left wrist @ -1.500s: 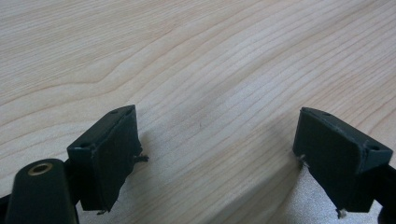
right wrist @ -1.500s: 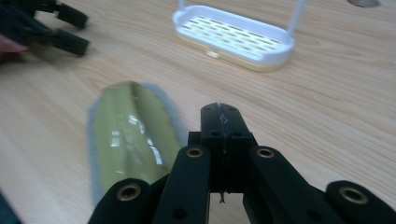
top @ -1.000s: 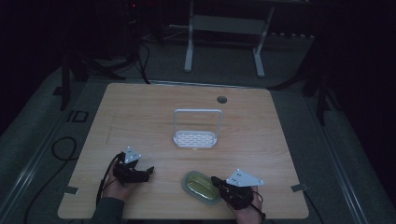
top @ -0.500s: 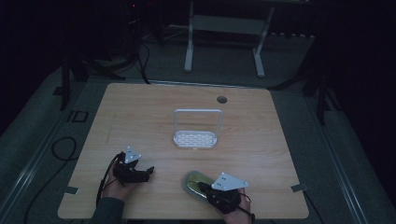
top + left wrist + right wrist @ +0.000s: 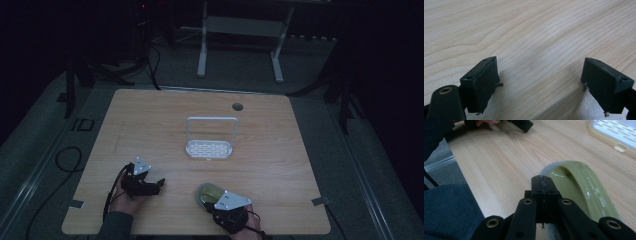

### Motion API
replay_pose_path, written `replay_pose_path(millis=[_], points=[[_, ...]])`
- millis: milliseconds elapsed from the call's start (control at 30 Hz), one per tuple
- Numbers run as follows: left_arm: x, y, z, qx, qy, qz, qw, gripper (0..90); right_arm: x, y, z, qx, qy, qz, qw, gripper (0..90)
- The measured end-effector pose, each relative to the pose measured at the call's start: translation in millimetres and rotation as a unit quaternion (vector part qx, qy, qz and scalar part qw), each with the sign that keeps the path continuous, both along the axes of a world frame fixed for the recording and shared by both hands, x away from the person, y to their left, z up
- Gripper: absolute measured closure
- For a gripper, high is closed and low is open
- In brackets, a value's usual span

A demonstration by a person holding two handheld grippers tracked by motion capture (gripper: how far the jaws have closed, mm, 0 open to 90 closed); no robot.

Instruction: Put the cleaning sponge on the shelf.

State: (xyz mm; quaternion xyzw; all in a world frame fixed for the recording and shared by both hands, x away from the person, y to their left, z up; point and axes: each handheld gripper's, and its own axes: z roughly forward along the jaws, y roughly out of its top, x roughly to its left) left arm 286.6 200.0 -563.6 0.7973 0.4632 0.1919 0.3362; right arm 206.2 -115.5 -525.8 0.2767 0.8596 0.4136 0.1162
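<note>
Resting on the desk (image 5: 280,150), the left tool (image 5: 540,82) gapes empty; the right tool (image 5: 544,187), jaws pressed together, sits against the green dish (image 5: 584,187).

Right gripper (image 5: 544,185): jaws pressed together, clamped on near rim of yellow-green dish (image 5: 584,190). Dish tilted on wooden table (image 5: 506,162). White slotted rack (image 5: 616,131) top right. Left gripper (image 5: 520,123) top centre. Dark sleeve (image 5: 446,210) bottom left.
</note>
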Motion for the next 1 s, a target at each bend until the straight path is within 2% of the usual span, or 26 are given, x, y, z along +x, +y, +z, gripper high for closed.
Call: replay_pose_path(millis=[167,500,1000], points=[[0.1,0.0,0.0,0.000,0.000,0.000,1.0000,14.6,-0.1,4.8,-5.2,-0.010,0.004,0.003,0.9999,89.4],[0.2,0.0,0.0,0.000,0.000,0.000,1.0000,14.6,4.4,5.3,-11.8,-0.027,0.009,-0.015,0.9995,89.5],[0.3,0.0,0.1,0.001,0.000,-0.001,1.0000,14.5,12.3,-1.8,-12.1,-0.029,0.005,-0.042,0.9987,89.4]])
